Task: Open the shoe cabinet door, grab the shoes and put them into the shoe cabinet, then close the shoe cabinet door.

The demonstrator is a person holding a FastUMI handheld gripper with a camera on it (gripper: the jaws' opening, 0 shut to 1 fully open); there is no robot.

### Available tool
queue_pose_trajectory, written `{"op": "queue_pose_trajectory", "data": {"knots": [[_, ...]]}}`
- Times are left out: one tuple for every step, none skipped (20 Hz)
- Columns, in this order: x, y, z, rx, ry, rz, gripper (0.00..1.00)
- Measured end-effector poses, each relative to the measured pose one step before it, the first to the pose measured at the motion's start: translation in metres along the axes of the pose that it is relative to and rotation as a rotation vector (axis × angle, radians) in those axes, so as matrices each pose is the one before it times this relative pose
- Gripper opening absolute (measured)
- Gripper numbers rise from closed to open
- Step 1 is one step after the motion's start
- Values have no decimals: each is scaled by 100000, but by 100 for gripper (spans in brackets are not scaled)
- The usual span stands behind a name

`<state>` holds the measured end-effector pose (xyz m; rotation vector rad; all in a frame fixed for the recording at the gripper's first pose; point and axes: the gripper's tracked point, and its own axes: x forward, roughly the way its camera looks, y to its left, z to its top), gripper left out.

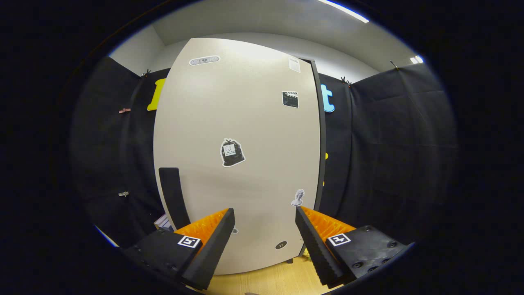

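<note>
A tall beige shoe cabinet door (241,123) stands right ahead of my fingers, with several stickers on it. A dark vertical handle (174,196) sits at its lower left edge, just beyond my left finger. The door looks flush against the dark cabinet side (322,135) on the right. My gripper (265,214) is open, with nothing between its fingers, pointing at the lower part of the door. No shoes are in sight.
Black booth cloth (393,155) hangs on both sides of the cabinet. A light wooden floor (270,280) runs under the door. A small striped object (163,222) peeks out low beside the handle.
</note>
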<state>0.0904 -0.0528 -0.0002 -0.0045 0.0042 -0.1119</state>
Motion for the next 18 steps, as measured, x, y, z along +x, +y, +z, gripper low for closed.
{"op": "queue_pose_trajectory", "data": {"knots": [[-21, 119, -14, -182, 170, 200, 97], [-40, 6, -33, -118, 189, 145, 97], [-105, 20, -150, -133, 172, 219, 96], [-134, 13, -30, -185, 105, -77, 97], [-187, -21, 2, -108, 81, -3, 97], [-126, -13, 1, 163, -155, 153, 96], [41, -25, 36, 145, -174, 97, 96], [-62, -24, 30, 66, -73, 94, 97], [65, 9, -88, -90, 78, 169, 96], [16, -35, -92, -162, 229, -167, 96], [-15, -68, -35, 38, 173, -269, 97], [15, -71, 7, 275, 37, -283, 97], [-7, -41, -20, 436, 73, -120, 96], [-3, -7, -60, 378, 139, -101, 97], [29, 5, -113, 267, 327, 67, 97], [94, -102, 28, 16, 438, -184, 97], [32, -45, -50, -68, 461, -170, 97], [-4, 1, -121, -89, 372, -237, 97]]}}
